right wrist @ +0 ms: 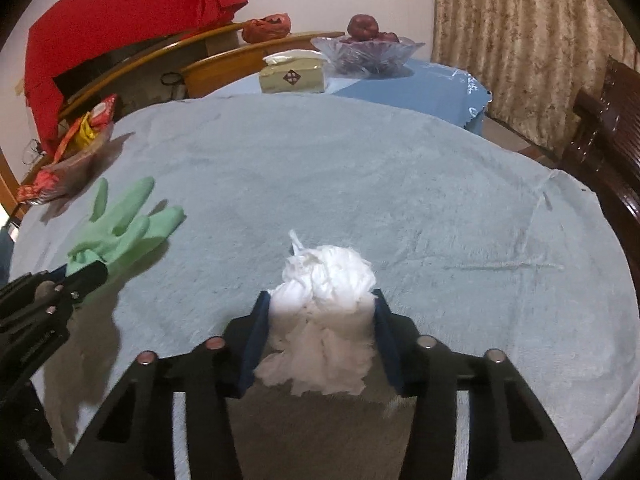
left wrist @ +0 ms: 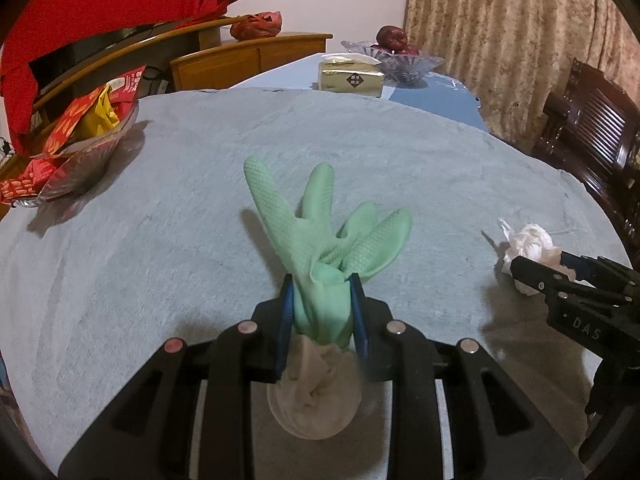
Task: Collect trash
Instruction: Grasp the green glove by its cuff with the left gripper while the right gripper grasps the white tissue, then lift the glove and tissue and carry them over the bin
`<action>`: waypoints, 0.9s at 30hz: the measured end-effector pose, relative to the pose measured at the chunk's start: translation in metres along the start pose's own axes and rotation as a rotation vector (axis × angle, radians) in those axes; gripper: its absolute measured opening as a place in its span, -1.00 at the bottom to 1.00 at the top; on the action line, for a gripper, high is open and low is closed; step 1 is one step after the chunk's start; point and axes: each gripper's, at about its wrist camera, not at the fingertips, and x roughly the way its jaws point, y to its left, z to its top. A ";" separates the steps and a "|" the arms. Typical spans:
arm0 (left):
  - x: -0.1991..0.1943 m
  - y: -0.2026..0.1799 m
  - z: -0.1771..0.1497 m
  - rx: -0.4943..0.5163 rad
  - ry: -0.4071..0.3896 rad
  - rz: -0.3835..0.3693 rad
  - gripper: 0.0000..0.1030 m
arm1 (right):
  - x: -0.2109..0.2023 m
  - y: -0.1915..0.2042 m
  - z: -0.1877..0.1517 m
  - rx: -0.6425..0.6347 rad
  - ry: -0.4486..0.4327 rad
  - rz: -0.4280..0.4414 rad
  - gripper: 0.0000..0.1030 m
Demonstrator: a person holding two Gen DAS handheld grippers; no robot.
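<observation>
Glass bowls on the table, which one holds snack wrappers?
The near-left glass bowl holds red and yellow wrappers; the far bowl by the tissue pack holds dark red fruit.

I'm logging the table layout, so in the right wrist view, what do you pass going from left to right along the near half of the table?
Left tool → green rubber glove → white crumpled tissue between the right tool fingers.

Cloth (right wrist: 360,168) mid open (bowl (right wrist: 76,164) left).

tissue box (left wrist: 351,79), fruit bowl (left wrist: 394,65), curtain (left wrist: 500,32)
</observation>
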 end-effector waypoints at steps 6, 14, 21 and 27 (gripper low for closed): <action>-0.016 -0.011 0.003 0.011 -0.018 -0.017 -0.51 | -0.028 -0.010 0.001 0.039 -0.041 0.002 -0.09; -0.050 -0.038 0.002 0.039 -0.045 -0.049 -0.51 | -0.076 -0.029 -0.003 0.095 -0.081 -0.004 -0.09; -0.083 -0.059 -0.005 0.052 -0.059 -0.087 -0.51 | -0.120 -0.035 -0.009 0.097 -0.119 -0.015 -0.09; -0.117 -0.079 -0.013 0.076 -0.082 -0.117 -0.51 | -0.156 -0.035 -0.020 0.073 -0.154 -0.023 -0.09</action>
